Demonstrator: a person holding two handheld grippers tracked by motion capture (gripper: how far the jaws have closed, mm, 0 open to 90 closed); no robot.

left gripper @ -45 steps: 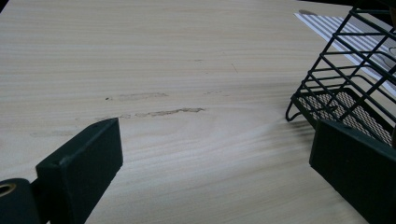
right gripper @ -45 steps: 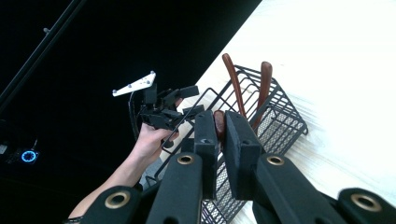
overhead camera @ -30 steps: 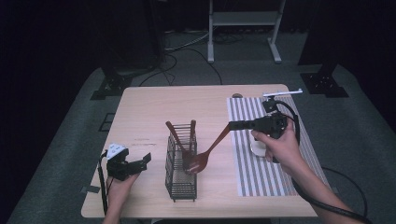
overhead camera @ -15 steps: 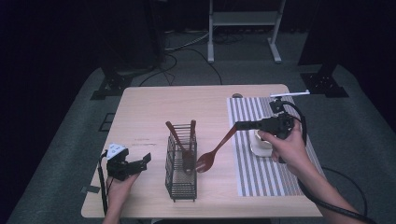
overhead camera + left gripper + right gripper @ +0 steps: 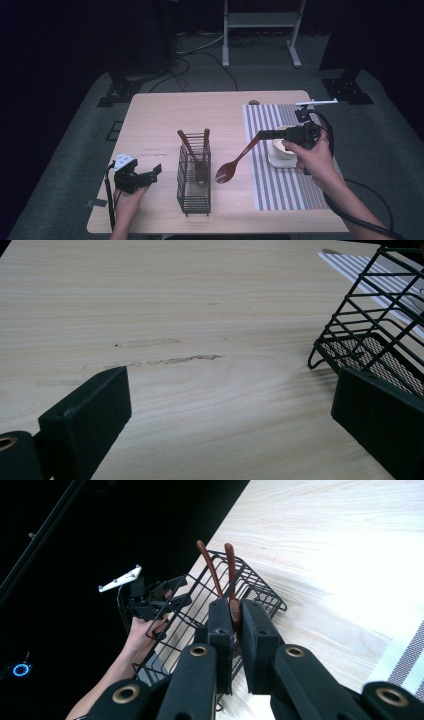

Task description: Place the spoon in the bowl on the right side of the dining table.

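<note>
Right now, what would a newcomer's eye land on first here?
The brown wooden spoon clamped by its handle in the right hand-held gripper, hanging tilted over the table beside the black wire caddy. That caddy, mid-table, holds two more brown utensils. The left hand-held gripper rests open nearby.

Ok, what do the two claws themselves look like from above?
Both claws are black with blocky black jaws. The left claw carries a white plate and trails a black cable. The right claw has a white bar on top and a thick black cable. Brass-coloured rivets show on its arms. Forearms are bare.
</note>
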